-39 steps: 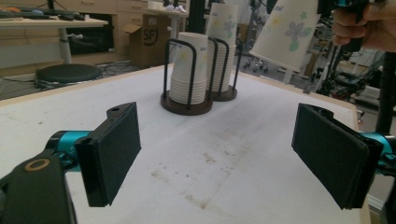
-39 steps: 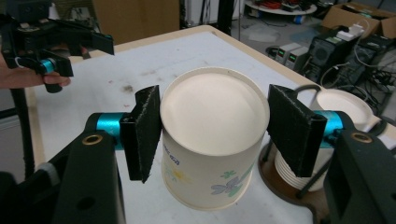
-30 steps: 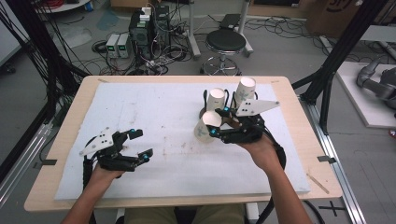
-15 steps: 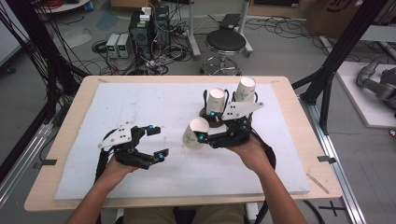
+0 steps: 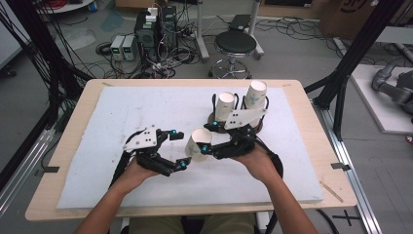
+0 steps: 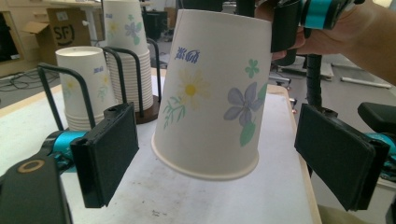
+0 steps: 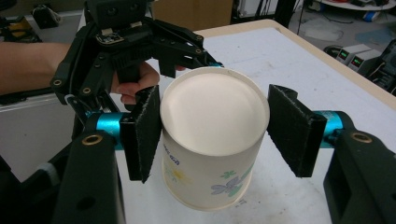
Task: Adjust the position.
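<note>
Even, soft indoor light, faint shadows, slightly grainy high view, perhaps mild wide-angle stretch at gripper-view edges.

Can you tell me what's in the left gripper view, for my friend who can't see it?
A flowered paper cup hangs upside down in the air above the white table, pinched near its top by the right gripper. The left gripper has its two black pads open on either side of the cup, not touching it. Behind stand two stacks of paper cups in a black wire holder.
</note>
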The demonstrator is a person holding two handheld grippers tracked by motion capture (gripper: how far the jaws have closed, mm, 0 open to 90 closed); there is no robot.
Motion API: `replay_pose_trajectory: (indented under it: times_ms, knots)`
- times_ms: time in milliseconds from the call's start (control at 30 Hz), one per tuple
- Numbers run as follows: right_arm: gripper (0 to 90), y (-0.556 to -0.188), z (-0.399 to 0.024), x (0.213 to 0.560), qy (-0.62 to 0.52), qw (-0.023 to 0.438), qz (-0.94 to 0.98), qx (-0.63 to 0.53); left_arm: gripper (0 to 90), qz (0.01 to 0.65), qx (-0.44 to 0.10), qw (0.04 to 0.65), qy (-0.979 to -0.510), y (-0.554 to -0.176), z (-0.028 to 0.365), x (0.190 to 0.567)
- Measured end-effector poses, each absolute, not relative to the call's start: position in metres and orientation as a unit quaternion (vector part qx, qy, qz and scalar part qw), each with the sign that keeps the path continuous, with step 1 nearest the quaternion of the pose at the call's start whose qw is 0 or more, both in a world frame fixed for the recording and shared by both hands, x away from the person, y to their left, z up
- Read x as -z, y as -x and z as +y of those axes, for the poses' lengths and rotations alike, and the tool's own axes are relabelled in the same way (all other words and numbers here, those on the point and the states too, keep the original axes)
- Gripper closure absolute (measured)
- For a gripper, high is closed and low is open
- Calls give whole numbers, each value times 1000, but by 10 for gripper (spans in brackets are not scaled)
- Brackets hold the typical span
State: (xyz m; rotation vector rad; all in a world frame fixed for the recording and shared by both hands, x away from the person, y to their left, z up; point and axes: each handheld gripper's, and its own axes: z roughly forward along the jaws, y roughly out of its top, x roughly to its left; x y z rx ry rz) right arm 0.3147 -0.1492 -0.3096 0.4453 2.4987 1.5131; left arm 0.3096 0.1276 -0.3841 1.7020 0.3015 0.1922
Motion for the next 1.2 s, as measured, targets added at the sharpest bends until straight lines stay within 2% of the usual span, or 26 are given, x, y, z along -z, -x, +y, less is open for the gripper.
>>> replay_pose_trajectory:
  times_ms: [967, 1200]
  knots:
    - [385, -309, -147, 305, -141, 82, 837, -522, 139, 121, -93, 619, -770, -314, 103, 389]
    - [385, -310, -151, 308, -149, 76, 832, -528, 217, 119, -98, 615, -773, -314, 104, 389]
